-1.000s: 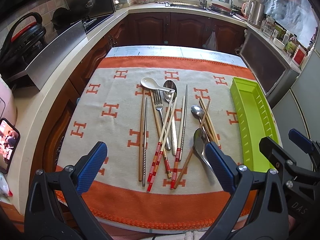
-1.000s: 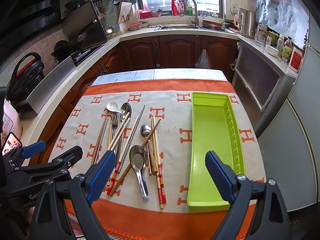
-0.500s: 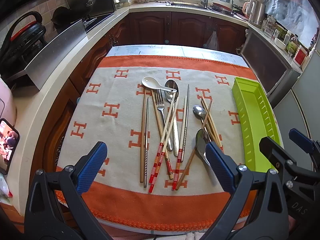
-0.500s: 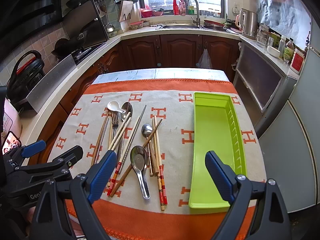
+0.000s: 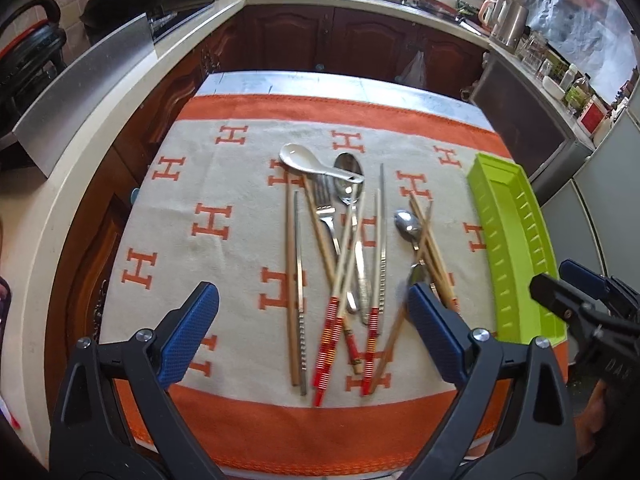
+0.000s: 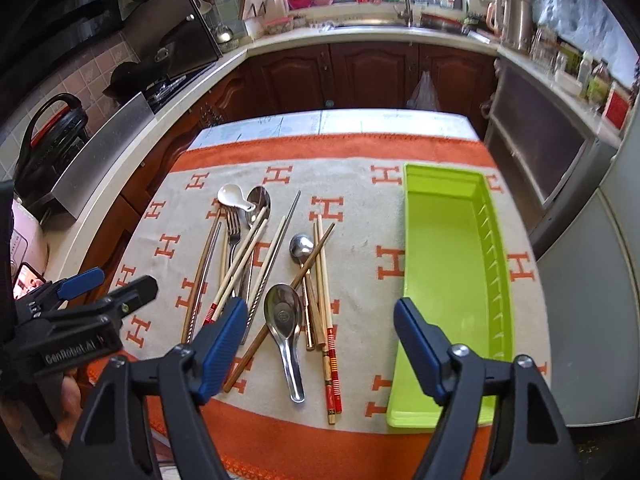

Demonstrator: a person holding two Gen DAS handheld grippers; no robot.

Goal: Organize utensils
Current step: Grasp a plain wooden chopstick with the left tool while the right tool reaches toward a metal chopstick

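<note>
Utensils lie heaped beside green tray on blanket.

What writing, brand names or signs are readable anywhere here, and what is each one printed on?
"GenRobot.AI": white lettering on the black body of the left gripper, seen from the right wrist view.
"DAS": partial lettering on the black body of the right gripper, cut off at the edge of the left wrist view.
"H": orange letters repeated across the beige and orange cloth.
Round stamp in the large steel spoon's bowl: too small to read.
Bottle and jar labels on the counter: blurred.
</note>
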